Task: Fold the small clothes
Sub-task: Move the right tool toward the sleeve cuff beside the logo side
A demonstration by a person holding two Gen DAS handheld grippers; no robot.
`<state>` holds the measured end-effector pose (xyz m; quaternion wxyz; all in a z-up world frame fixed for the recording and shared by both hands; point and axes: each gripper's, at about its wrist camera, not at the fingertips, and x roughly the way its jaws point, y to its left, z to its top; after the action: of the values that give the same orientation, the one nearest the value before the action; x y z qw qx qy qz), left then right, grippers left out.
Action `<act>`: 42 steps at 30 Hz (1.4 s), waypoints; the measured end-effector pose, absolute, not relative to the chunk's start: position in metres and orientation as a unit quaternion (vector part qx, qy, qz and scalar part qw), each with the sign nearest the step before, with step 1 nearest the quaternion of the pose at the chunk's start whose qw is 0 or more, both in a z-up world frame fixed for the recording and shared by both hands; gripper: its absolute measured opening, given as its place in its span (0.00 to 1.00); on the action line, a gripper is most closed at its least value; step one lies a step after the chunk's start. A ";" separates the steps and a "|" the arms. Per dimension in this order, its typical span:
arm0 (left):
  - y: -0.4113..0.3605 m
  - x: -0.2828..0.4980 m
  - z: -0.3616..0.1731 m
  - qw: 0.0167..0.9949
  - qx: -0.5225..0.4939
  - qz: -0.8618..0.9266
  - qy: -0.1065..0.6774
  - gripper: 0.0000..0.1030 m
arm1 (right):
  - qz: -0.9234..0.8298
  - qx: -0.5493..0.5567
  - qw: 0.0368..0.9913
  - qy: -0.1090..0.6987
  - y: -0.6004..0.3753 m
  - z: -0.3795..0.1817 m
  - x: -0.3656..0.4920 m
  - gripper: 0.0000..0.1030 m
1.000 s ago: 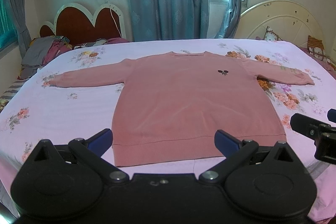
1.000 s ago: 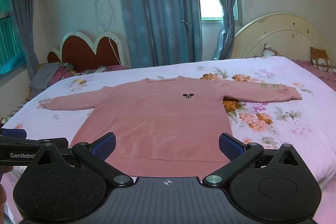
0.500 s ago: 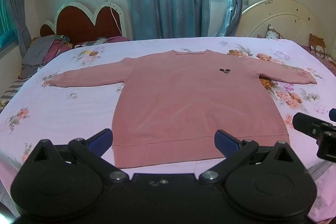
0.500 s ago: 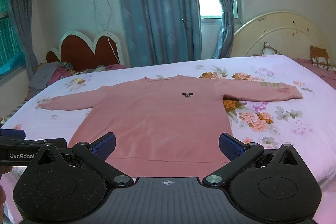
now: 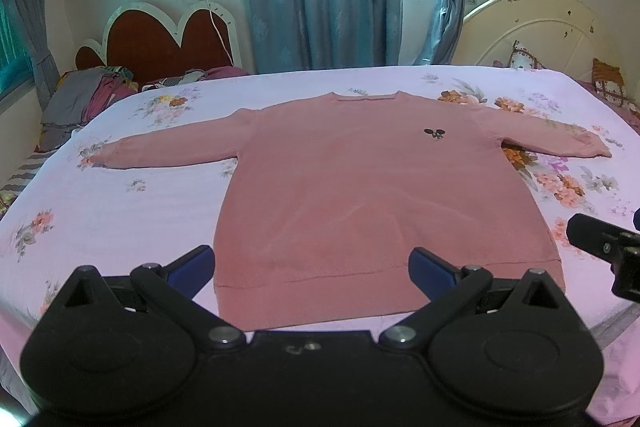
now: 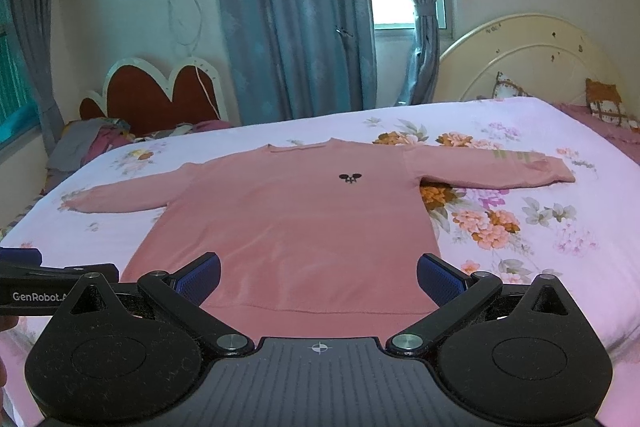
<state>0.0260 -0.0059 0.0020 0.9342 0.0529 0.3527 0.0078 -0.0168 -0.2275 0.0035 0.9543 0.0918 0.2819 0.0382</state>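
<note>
A pink long-sleeved sweater [image 5: 360, 187] [image 6: 296, 227] lies flat and face up on the floral bedsheet [image 5: 120, 211], both sleeves spread out sideways, a small black emblem on the chest. My left gripper [image 5: 312, 261] hovers open above the hem's left half, nothing between its blue pads. My right gripper [image 6: 318, 273] is open too, over the hem's right half and holding nothing. Each gripper shows at the edge of the other's view: the right one [image 5: 608, 251] and the left one [image 6: 52, 283].
A pile of grey and pink clothes [image 5: 84, 99] sits at the bed's far left by a red heart-shaped headboard [image 5: 160, 43]. A cream headboard [image 6: 528, 63] with cushions [image 6: 604, 103] stands at the right. Blue curtains hang behind.
Both wrist views have shifted a little, with the sweater sitting slightly differently in frame. The sweater itself has not moved and both grippers stay open.
</note>
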 end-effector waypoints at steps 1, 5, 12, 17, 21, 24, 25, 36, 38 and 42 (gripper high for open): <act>-0.006 0.028 0.002 0.934 0.054 0.008 0.353 1.00 | 0.037 0.092 0.954 0.284 -0.228 0.003 -0.015 1.00; -0.007 0.036 0.001 0.934 0.055 0.009 0.354 1.00 | 0.034 0.091 0.953 0.287 -0.228 0.002 -0.007 1.00; -0.007 0.055 -0.004 0.932 0.058 0.009 0.359 1.00 | 0.023 0.093 0.952 0.290 -0.227 0.000 0.010 1.00; -0.004 0.074 -0.007 0.930 0.062 0.005 0.362 1.00 | 0.013 0.094 0.950 0.296 -0.226 -0.004 0.027 1.00; 0.000 0.094 -0.010 0.929 0.067 0.002 0.365 1.00 | 0.007 0.101 0.949 0.299 -0.223 -0.009 0.044 1.00; 0.005 0.111 -0.013 0.927 0.071 -0.002 0.368 1.00 | -0.003 0.104 0.947 0.304 -0.219 -0.012 0.059 1.00; 0.007 0.117 -0.013 0.927 0.072 -0.004 0.369 1.00 | -0.007 0.105 0.947 0.304 -0.218 -0.013 0.064 1.00; 0.038 0.190 -0.019 0.926 0.079 -0.050 0.367 1.00 | -0.056 0.131 0.941 0.308 -0.198 -0.018 0.117 1.00; 0.044 0.202 -0.020 0.927 0.080 -0.057 0.362 1.00 | -0.070 0.128 0.940 0.308 -0.193 -0.017 0.128 1.00; 0.051 0.227 -0.026 0.926 0.085 -0.069 0.360 1.00 | -0.092 0.127 0.940 0.304 -0.191 -0.016 0.146 1.00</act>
<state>0.2269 0.0513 -0.0259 0.9265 0.0849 0.3602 -0.0689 0.1460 -0.1910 -0.0158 0.9396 0.1269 0.3043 -0.0920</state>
